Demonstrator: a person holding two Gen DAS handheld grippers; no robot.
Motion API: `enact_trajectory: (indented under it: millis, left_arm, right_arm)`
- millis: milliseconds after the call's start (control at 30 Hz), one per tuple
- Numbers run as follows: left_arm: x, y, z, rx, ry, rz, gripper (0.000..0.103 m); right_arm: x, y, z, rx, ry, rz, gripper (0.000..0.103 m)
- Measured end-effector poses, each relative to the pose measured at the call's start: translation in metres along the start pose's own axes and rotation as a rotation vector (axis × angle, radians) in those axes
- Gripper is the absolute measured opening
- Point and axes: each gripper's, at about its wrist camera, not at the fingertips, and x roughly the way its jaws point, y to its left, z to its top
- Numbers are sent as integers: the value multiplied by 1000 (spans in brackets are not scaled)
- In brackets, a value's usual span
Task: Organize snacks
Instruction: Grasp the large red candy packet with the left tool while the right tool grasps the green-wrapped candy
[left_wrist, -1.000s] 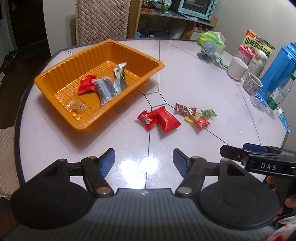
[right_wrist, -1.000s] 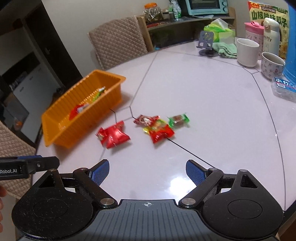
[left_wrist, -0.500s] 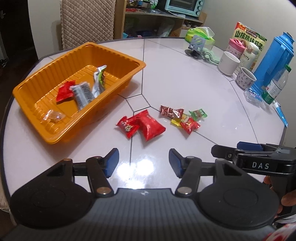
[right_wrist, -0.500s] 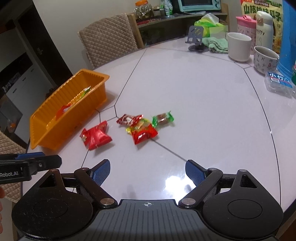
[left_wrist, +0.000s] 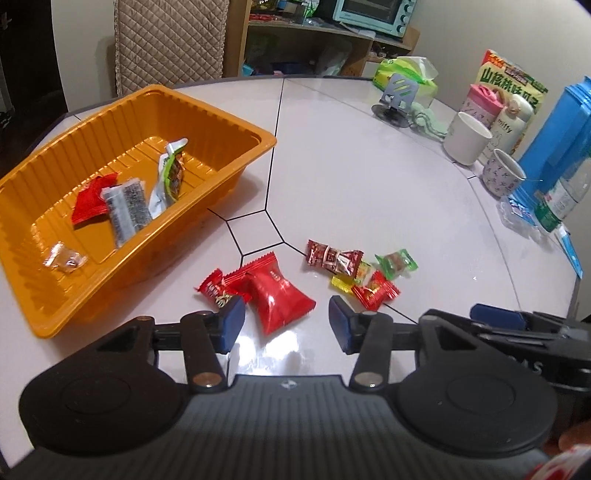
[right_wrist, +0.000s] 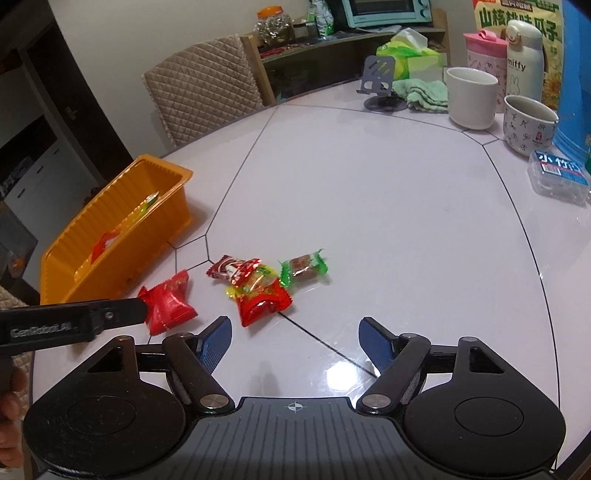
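Observation:
An orange tray (left_wrist: 236, 122) (right_wrist: 110, 218) on the white table holds several snack packets, among them a red one (left_wrist: 88, 201) and a grey one (left_wrist: 125, 206). Loose snacks lie on the table: a big red packet (left_wrist: 277, 295) (right_wrist: 168, 302), a small red candy (left_wrist: 212, 290), a dark red candy (left_wrist: 332, 256) (right_wrist: 231, 267), a green candy (left_wrist: 395, 264) (right_wrist: 303, 271) and a red candy (left_wrist: 375, 290) (right_wrist: 262, 301). My left gripper (left_wrist: 286, 325) is open, its fingers either side of the big red packet. My right gripper (right_wrist: 295, 341) is open and empty, just short of the red candy.
Two cups (left_wrist: 465, 138) (right_wrist: 528, 123), a blue jug (left_wrist: 557, 129), a water bottle (left_wrist: 561, 201), a clear box (right_wrist: 557, 177), a phone stand (right_wrist: 378, 83) and a snack bag (left_wrist: 509, 81) stand along the far right edge. A quilted chair (right_wrist: 199, 99) stands behind the table.
Both grippers have moved forward and down toward the loose snacks. The left gripper's fingers now flank the big red packet. Both stay open.

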Motion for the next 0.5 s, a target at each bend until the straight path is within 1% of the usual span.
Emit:
enact_trajectory:
  millis: [133,333,400,500]
  left_arm:
    - [17,-1,5,-9,21,16,37]
    - [36,-2,11,-5,38,30,36]
    - [40,-3,12,2,35,42,34]
    - [46,-4,14,19,32,49,34]
  right_arm:
    - [4,-6,3,10,7,-5,77]
    - [11,-14,8,27,16,-10,77]
    - [14,-15,9,28,18,-10,77]
    - [18,-17,12,30,19,-10,77]
